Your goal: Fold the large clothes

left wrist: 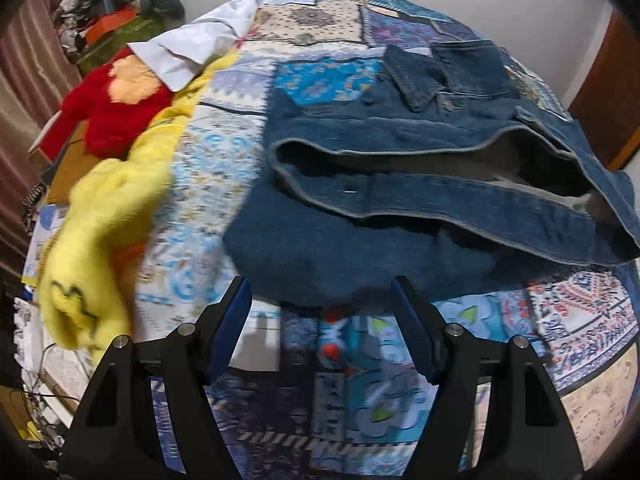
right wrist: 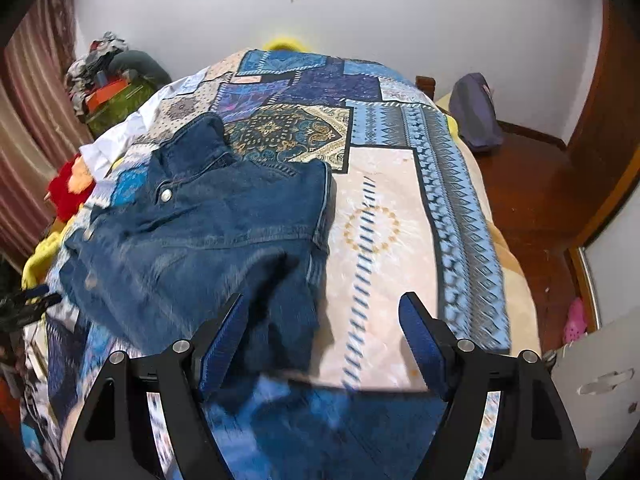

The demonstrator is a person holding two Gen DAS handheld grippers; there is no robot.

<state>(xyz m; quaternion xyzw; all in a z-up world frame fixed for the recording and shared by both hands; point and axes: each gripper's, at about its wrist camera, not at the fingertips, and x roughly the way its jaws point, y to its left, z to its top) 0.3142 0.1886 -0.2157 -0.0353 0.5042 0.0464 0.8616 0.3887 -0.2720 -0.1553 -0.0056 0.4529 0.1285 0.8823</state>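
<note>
While both pairs of tongs hang over the bed, neither one has hold of anything: the left tongs (left wrist: 322, 292) stand wide apart with their blue pads bare, the near hem of the denim jacket (left wrist: 400, 184) lying just beyond the tips and only patterned cloth showing between them, and the right tongs (right wrist: 320, 308) are spread about as wide, with nothing pinched between their pads. That jacket (right wrist: 208, 232) lies partly folded on the patchwork bedspread (left wrist: 360, 380), toward the left half of the bed in the right wrist view, its collar toward the far end and a metal button showing on the front. From the left wrist view one panel is turned over on itself, so that the paler lining shows along a long open edge. Beside the jacket, at the left edge of the bed, lie a yellow plush blanket (left wrist: 104, 240), a red plush toy (left wrist: 116, 112) and a white cloth (left wrist: 192, 48). Beyond them a heap of clutter (right wrist: 108, 80) stands by the striped curtain (right wrist: 28, 152). To the right of the bed a dark bag (right wrist: 476, 112) rests on the wooden floor (right wrist: 540, 200) against the white wall.
</note>
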